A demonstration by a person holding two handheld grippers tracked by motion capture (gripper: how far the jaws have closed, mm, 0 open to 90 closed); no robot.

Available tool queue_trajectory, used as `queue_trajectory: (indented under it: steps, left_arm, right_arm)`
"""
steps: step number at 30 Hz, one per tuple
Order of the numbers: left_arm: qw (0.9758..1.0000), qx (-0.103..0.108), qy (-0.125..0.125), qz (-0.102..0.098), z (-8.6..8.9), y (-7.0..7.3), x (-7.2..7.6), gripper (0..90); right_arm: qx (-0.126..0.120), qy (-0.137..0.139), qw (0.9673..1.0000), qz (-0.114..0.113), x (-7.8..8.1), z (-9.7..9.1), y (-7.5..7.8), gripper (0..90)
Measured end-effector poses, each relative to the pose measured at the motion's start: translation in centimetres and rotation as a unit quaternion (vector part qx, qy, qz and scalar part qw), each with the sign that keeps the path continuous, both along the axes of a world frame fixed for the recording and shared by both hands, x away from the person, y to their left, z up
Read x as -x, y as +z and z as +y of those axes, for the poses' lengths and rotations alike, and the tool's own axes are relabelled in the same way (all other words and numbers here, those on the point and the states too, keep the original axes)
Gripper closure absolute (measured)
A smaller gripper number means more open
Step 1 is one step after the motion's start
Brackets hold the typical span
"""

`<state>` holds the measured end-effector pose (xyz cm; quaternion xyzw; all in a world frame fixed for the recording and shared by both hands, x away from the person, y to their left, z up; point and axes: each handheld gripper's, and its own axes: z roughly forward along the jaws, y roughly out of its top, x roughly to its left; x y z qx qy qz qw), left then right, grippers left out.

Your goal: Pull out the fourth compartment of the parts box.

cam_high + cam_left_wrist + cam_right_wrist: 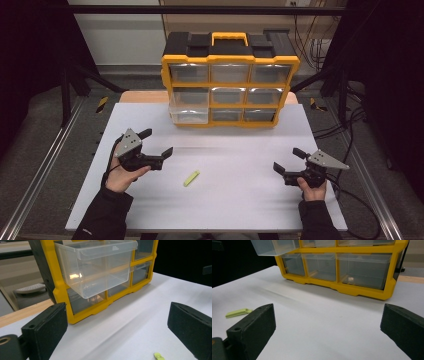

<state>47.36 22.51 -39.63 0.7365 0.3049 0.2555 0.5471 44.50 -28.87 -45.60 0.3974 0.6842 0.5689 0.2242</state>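
Lying strip: my small yellow-green strip [191, 178] lies flat before the organizer [230, 80].
Left gripper [156, 145]: beside strip, jaws apart.
Right gripper [289, 160]: farther off, jaws apart.

Both grippers' fingers [159, 143] apart

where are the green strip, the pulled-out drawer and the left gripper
green strip [191, 178], high view, middle of the strip
pulled-out drawer [100, 272], left gripper view, clear front wall
left gripper [159, 143], high view, midway between its open jaws
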Motion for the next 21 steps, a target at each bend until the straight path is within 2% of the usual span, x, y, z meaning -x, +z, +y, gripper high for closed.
queue_trajectory:
  steps: [16,21]
  left_arm:
    - [0.9991,-0.015,-0.026,0.029,-1.3,-1.7,0.2,2.0]
    - [0.9984,-0.026,-0.035,0.037,-2.0,-2.1,0.3,2.0]
  right_arm:
    - [0.002,0.004,1.0,0.0,-0.1,0.1,-0.1,0.5]
    - [0.003,0.003,1.0,0.001,0.0,0.1,-0.1,0.5]
